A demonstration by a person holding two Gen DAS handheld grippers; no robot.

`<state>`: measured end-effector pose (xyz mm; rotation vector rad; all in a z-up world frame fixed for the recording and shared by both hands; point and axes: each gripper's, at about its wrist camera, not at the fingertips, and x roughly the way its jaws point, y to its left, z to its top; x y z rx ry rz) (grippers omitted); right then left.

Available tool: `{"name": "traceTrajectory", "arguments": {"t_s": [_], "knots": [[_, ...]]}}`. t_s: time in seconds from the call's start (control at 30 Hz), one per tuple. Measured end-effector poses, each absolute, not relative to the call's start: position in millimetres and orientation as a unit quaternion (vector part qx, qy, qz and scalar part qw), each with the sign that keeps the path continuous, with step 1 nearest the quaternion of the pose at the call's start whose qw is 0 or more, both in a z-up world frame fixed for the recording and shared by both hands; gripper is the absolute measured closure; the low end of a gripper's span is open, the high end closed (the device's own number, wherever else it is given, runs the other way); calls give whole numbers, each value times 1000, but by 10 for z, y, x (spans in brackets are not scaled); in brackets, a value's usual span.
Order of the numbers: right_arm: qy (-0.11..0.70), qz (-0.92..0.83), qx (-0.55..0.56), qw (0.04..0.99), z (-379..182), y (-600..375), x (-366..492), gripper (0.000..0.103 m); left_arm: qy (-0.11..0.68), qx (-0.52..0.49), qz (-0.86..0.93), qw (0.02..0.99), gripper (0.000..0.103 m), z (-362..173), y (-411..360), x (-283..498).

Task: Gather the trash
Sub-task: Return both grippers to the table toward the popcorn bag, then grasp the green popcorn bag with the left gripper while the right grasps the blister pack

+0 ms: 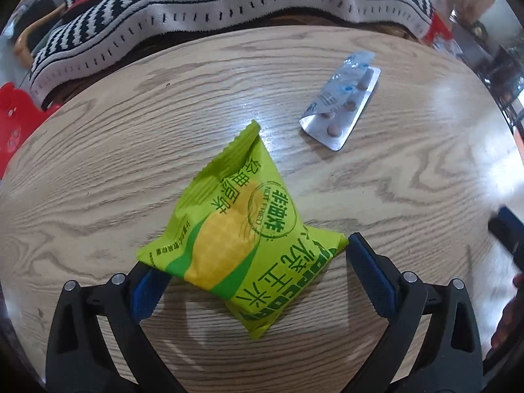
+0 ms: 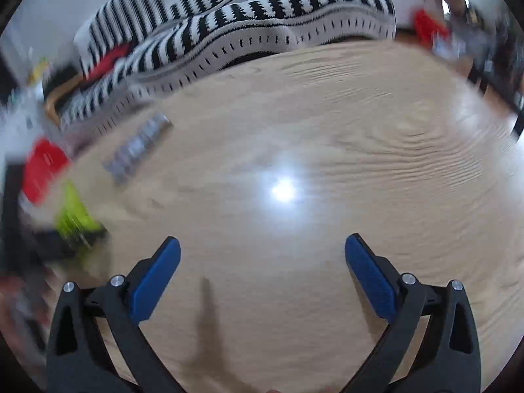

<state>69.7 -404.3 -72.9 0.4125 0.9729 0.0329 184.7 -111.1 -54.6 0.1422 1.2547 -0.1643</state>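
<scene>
A green and yellow snack packet (image 1: pixel 242 229) lies on the wooden table (image 1: pixel 98 170), between the fingers of my left gripper (image 1: pixel 252 262). The jaws are open and straddle the packet's near end, the left pad partly under its corner. A silver pill blister pack (image 1: pixel 342 104) lies further back to the right. My right gripper (image 2: pixel 262 252) is open and empty above bare table. In the blurred right wrist view the packet (image 2: pixel 73 216) and blister pack (image 2: pixel 137 147) show at the left.
A black-and-white striped blanket (image 1: pixel 196 16) lies along the table's far edge. Red objects (image 1: pixel 13 121) sit off the left edge. The other gripper (image 1: pixel 507 229) shows at the right edge of the left wrist view.
</scene>
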Motion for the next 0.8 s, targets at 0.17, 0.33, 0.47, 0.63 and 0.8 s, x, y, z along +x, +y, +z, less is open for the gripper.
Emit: {"name": "traceTrajectory", "arguments": {"t_s": [0.17,0.33,0.47,0.63,0.8], "knots": [[464,39,209,860,-522,-3527,1206,5,593,53,-68,801,6,-520,-964,1849],[478,34,211,852,-393,-3101,1734,5,603,30,-84,793,6,-491,-786,1804],[502,6,141,853,-530,-2737,2094,5,602,23,-86,794,6,-429,-676,1795],[499,-25,75,863,-753,-2559,2201,5,591,63,-73,801,6,-428,-694,1920],[473,-11,24,881,-818,-2481,2129,6,588,49,-53,806,6,-518,-527,2038]]}}
